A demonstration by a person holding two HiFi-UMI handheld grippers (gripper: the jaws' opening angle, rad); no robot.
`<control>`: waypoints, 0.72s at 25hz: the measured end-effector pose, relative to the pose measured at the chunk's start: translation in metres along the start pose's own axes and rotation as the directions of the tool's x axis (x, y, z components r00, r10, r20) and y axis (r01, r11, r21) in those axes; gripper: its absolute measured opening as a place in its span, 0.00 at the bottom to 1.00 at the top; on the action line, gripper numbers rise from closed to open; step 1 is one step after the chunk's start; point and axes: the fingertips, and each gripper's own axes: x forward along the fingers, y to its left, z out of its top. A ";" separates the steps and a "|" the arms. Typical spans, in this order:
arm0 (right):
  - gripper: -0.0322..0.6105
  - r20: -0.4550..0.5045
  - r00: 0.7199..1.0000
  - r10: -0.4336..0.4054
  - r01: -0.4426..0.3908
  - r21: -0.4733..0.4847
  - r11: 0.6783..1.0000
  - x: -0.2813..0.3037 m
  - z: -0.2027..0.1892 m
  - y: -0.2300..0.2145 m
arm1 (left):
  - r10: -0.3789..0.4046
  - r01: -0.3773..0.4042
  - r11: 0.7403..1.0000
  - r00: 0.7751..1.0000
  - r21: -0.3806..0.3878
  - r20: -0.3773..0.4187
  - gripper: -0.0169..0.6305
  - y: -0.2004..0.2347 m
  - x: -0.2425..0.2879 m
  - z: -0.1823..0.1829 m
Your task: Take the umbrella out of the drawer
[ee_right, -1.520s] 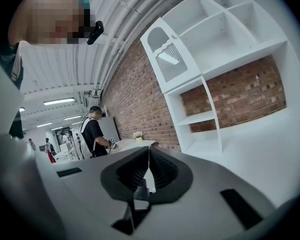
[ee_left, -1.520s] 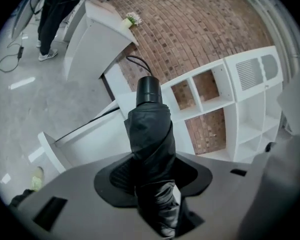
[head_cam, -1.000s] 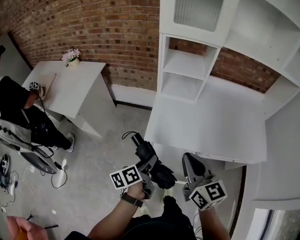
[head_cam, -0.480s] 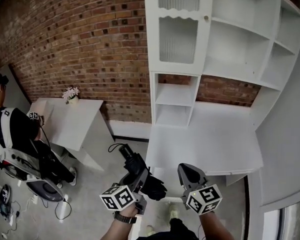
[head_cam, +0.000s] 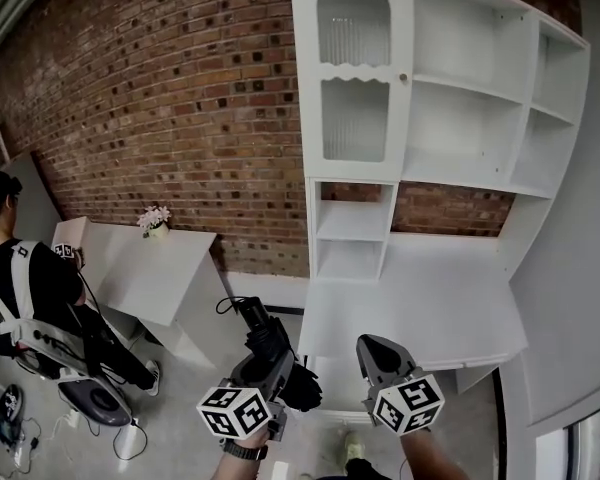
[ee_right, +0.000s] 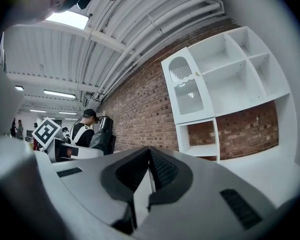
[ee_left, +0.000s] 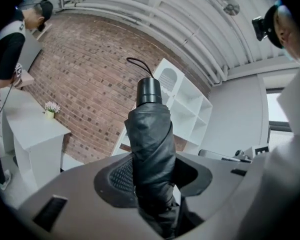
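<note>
A folded black umbrella (ee_left: 150,134) is being pinched by the left tongs (ee_left: 151,179), with the two ribbed pads being pressed against its bundled fabric from either side. The umbrella is being carried in the air, clear of any surface. Its round black handle end and thin wrist loop are being pointed up and away toward the brick wall (head_cam: 180,118), while the loose fabric end is being left to stick out behind the pads. In the head view it is being held over the grey floor (head_cam: 190,398), just left of the front edge of the white counter (head_cam: 420,288).

The right tongs (ee_right: 149,166) are being held pressed together, with nothing between them. They are being carried just beside the left tongs, near the counter's front edge, and apart from the umbrella.

A tall white shelf unit (head_cam: 460,118) is being seen rising from the back of the counter against the wall, with a ribbed-glass door (head_cam: 353,78) being shown shut at its upper left. Farther left, a second white counter (head_cam: 140,268) is being occupied by a small pot of pale flowers (head_cam: 155,218). A person (head_cam: 25,288) in dark clothing with white straps is being seen beside it.
</note>
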 end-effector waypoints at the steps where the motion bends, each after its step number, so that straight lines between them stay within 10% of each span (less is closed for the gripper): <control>1: 0.06 0.009 1.000 0.001 -0.001 0.000 1.000 0.000 0.003 0.001 | -0.003 0.002 1.000 1.000 0.022 0.009 0.31 -0.002 -0.002 0.006; 18: 0.06 0.058 0.998 -0.025 0.027 -0.018 0.999 -0.011 0.034 0.004 | -0.005 -0.012 0.972 0.998 0.233 0.070 0.31 -0.032 -0.026 0.053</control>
